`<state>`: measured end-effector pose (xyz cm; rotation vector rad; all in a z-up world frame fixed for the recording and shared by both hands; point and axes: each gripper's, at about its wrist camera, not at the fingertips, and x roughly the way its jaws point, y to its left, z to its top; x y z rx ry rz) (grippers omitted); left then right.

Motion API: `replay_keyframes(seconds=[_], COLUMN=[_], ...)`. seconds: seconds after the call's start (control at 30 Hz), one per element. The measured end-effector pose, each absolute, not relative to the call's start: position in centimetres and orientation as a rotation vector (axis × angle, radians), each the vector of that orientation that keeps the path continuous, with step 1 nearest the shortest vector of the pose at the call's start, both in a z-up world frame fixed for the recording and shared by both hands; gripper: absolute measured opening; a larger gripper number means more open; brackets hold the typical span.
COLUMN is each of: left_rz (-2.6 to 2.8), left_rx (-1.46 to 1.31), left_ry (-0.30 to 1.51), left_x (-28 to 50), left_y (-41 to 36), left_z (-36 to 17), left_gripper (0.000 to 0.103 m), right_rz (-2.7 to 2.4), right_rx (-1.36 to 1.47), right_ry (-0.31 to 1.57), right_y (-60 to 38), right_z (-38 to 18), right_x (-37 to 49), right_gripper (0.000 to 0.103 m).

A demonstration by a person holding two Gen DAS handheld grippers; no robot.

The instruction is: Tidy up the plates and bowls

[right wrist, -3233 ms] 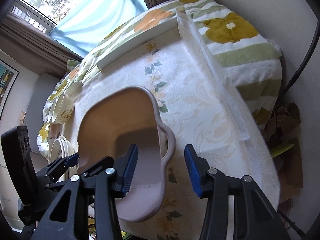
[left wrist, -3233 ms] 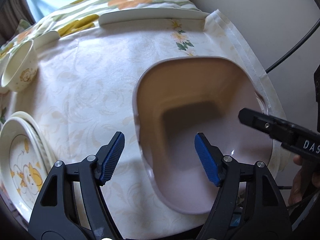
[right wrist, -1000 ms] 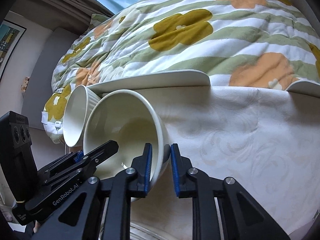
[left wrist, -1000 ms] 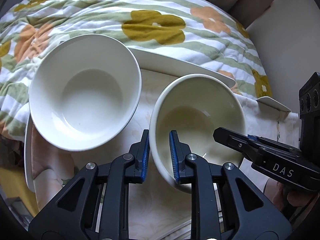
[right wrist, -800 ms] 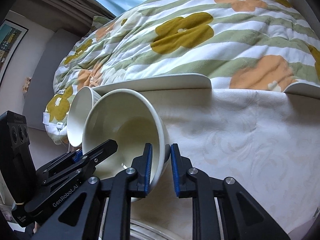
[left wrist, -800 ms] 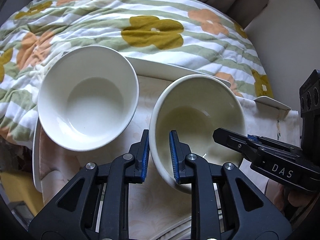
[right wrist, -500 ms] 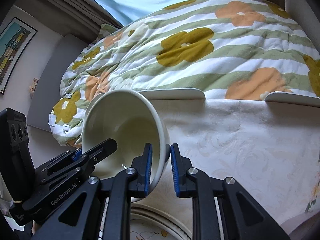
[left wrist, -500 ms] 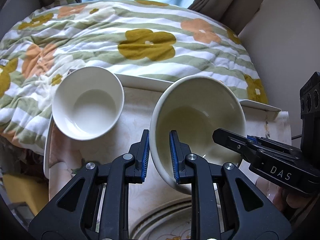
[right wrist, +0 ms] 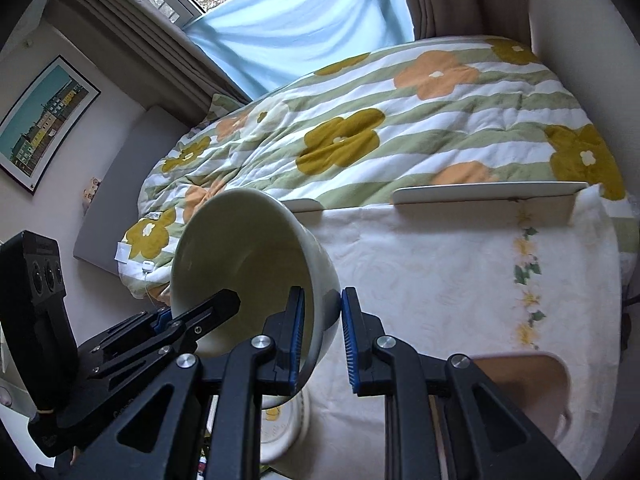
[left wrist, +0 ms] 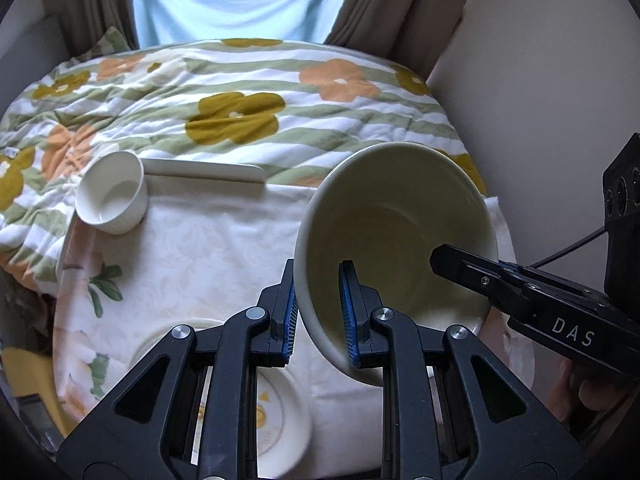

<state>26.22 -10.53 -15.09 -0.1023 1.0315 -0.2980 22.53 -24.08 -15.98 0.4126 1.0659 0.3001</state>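
Note:
A cream bowl (left wrist: 400, 240) is held tilted in the air above the table by both grippers. My left gripper (left wrist: 318, 312) is shut on the bowl's near-left rim. My right gripper (right wrist: 322, 332) is shut on the opposite rim of the same bowl (right wrist: 248, 264); its finger shows in the left wrist view (left wrist: 480, 280). A small white ribbed bowl (left wrist: 110, 200) sits on the table at the far left. A stack of plates with a yellow cartoon print (left wrist: 280, 420) lies below the held bowl, partly hidden by my fingers.
The table has a cream floral cloth (left wrist: 208, 264) and raised white edges (left wrist: 200, 170). A beige plastic basin (right wrist: 532, 392) sits at the near right. A flowered quilt on a bed (right wrist: 400, 132) lies beyond the table, a wall at the right.
The bowl has been lifted higher and drawn back from the table's far left, away from the small white bowl. Both grippers stayed shut on its rim.

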Motion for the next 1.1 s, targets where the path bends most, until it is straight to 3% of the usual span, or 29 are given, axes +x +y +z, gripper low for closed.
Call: replay_keyframes(seconds=[0.27,0.5,1.1], left_rz=[-0.345,-0.384,-0.495], left_rx=[-0.104,-0.027,0.223], left_ry=[1.052,1.166,1.291], left_x=[20.9,19.1,20.6], left_y=[-18.6,-23.4,-27.9], left_z=[-15.7,-19.5,-25.4], left_gripper=[0.017,0.017,0.017], right_rz=[0.243,0.188,0.045], right_rx=[0.418,0.467,0.545], right_ry=[1.084,1.174,1.296], right_y=[-31.7,-35.5,-36.3], right_z=[-16.2,-20.2,-26.0], right_x=[16.4,13.5,11.5], right_gripper=[0.017,0.017,0.017])
